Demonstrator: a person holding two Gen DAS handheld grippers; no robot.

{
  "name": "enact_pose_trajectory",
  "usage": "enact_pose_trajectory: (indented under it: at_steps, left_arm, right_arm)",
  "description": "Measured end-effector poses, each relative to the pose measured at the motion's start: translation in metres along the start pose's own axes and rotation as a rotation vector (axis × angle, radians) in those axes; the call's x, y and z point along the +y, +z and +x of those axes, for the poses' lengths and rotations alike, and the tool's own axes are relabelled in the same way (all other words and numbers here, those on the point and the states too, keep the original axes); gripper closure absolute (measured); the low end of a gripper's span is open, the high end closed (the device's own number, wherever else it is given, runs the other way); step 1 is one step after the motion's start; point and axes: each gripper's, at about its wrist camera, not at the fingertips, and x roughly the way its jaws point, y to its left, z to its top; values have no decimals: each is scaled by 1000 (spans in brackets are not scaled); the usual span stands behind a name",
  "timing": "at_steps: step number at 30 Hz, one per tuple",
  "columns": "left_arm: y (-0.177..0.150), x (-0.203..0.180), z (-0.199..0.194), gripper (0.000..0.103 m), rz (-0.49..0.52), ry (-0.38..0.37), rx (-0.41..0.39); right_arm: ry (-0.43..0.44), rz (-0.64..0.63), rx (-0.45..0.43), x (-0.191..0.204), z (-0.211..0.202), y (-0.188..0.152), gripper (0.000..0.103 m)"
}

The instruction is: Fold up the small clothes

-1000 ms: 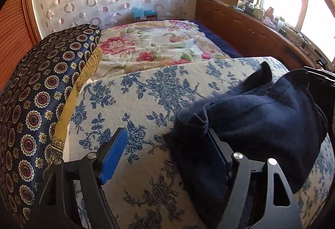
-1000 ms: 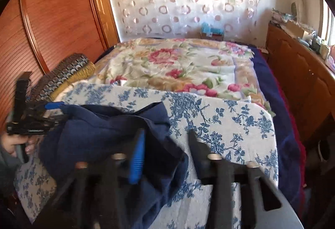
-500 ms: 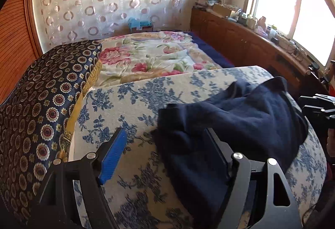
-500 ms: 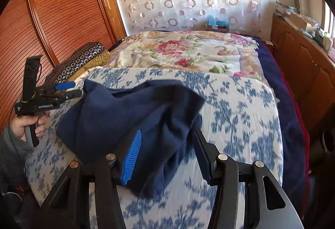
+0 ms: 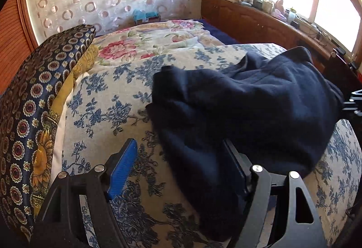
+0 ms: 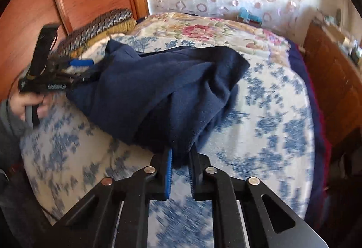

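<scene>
As the right tongs [image 6: 181,171] clamped together on the near edge of a navy garment [image 6: 163,98], the fold had not yet begun: this was the gathering step, the crumpled cloth lying heaped on a blue-flowered bed cover [image 6: 267,125] just ahead of both tools. The left tongs [image 5: 181,171] stood wide apart, one finger buried under the garment's near hem, the other clear over the cover, pinching nothing. Next, by the look of it, the left pair needed to close on an edge so the piece could be drawn flat between the two. Which garment it was, and where its sleeves or legs lay, could not be made out in the bunched folds; motion blurred the cover in the right view
</scene>
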Motion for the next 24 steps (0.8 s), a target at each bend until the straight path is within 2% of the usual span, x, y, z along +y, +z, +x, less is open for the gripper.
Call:
enact_pose_trajectory:
  at_steps: [3, 5, 7, 10, 11, 12, 13, 15, 19, 21, 24]
  left_arm:
    - [1, 3, 0, 26, 12, 32, -17]
    - [0, 6, 0, 26, -3, 18, -13]
    - [0, 7, -1, 26, -8, 14, -12]
    - [0, 7, -4, 26, -15, 2, -11]
    - [0, 7, -6, 26, -23, -15, -15]
    - [0, 7, -7, 26, -30, -27, -15]
    - [2, 9, -7, 26, -47, -49, -12]
    - [3, 13, -5, 26, -69, -74, -11]
    - [9, 14, 1, 27, -88, -91, -2]
    - [12, 16, 8, 27, -107, -108, 17]
    - [13, 21, 14, 28, -143, -146, 38]
  right_arm:
    - [-81, -13, 3, -7, -14, 2, 99]
    - [-61, 25, -16, -16, -21, 2, 99]
    - [-80, 3, -7, -11, -18, 4, 98]
    - [-62, 14, -9, -10, -14, 5, 96]
    - [-60, 25, -22, -12, -16, 5, 90]
    - [-67, 44, -38, -15, -17, 7, 72]
    - [-75, 62, -51, -19, -17, 8, 49]
    - [-56, 103, -90, -25, -17, 12, 34]
    - [10, 177, -122, -38, 3, 23, 32]
    - [40, 217, -96, -45, 25, 27, 32]
    - [37, 235, -71, -49, 50, 30, 32]
